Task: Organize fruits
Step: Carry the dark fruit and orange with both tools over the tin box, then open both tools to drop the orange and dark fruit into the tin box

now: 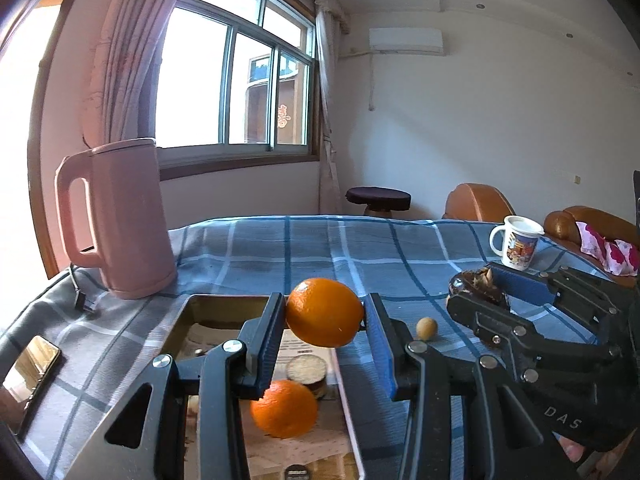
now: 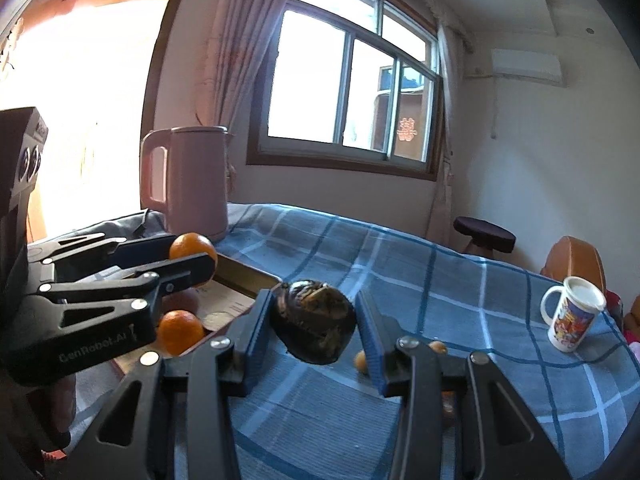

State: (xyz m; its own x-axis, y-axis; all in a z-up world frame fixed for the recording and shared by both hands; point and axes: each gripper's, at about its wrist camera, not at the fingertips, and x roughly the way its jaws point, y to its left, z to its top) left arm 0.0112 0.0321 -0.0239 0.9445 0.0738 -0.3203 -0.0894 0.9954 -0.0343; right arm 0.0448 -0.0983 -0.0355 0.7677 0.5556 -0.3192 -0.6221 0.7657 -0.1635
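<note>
My left gripper (image 1: 325,308) is shut on an orange (image 1: 324,314), held in the air above a gold-rimmed tray (image 1: 224,300). A second orange (image 1: 284,408) lies in the tray beside a round pale-topped thing (image 1: 306,372). My right gripper (image 2: 314,300) is shut on a dark, round fruit with a dry brown calyx (image 2: 314,322), raised over the blue checked tablecloth. In the right wrist view the left gripper (image 2: 191,250) and its orange (image 2: 192,246) show at the left, over the tray (image 2: 248,276). A small tan fruit (image 1: 426,327) lies on the cloth.
A pink kettle (image 1: 120,216) stands at the table's back left, its cord trailing. A printed mug (image 1: 516,246) stands at the right edge. A phone (image 1: 28,376) lies at the near left. Two small orange fruits (image 2: 362,360) lie behind my right fingers. Stool and brown chairs stand beyond.
</note>
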